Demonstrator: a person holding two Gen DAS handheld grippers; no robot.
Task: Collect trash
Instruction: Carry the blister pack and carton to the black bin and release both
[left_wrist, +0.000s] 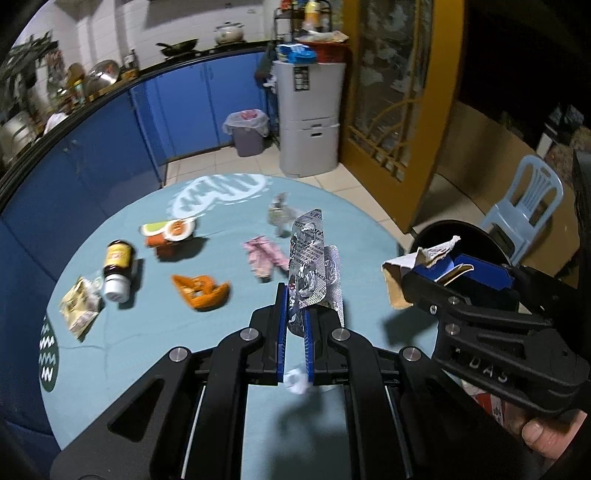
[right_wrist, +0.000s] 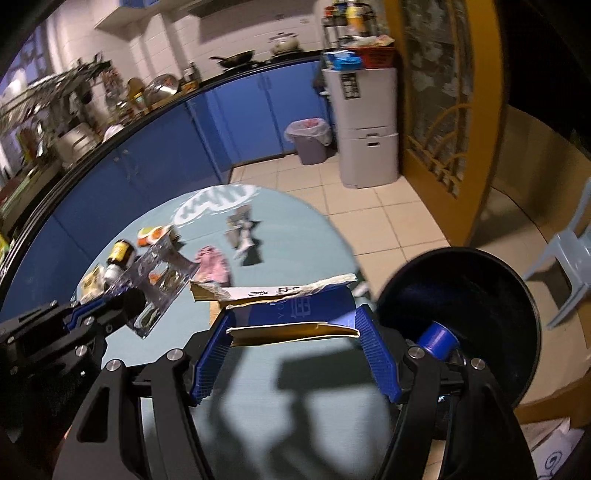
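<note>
Now you are mid-carry: your left hand-held gripper (left_wrist: 295, 321) has its jaws pinched nearly shut on a pair of foil blister packs (left_wrist: 312, 266) that stand upright out of the pads, and your right hand-held gripper (right_wrist: 295, 354) is spread fairly wide, clamped across a torn blue-and-white cardboard box (right_wrist: 291, 314) with ragged brown edges. In the left wrist view the black round bin (left_wrist: 461, 236) sits off the worktop's (left_wrist: 184, 354) edge at about three o'clock; in the right wrist view it lies at four o'clock, just beyond the right jaw. The next move, as I judge it, calls for you to bring each load over that dark mouth and open the jaws; the foil is thin, stiff and slick, so it should drop cleanly, while the flattened card is broad and may catch the rim. Left on the pale-blue cloth-covered worktop are a brown glass bottle (left_wrist: 117, 271) with a white cap lying on its side at nine o'clock, crumpled orange wrappers (left_wrist: 201, 291), a pink crumpled wrapper (left_wrist: 263, 258), a grey crinkled one (left_wrist: 280, 214) and a yellowish packet (left_wrist: 79, 308).
</note>
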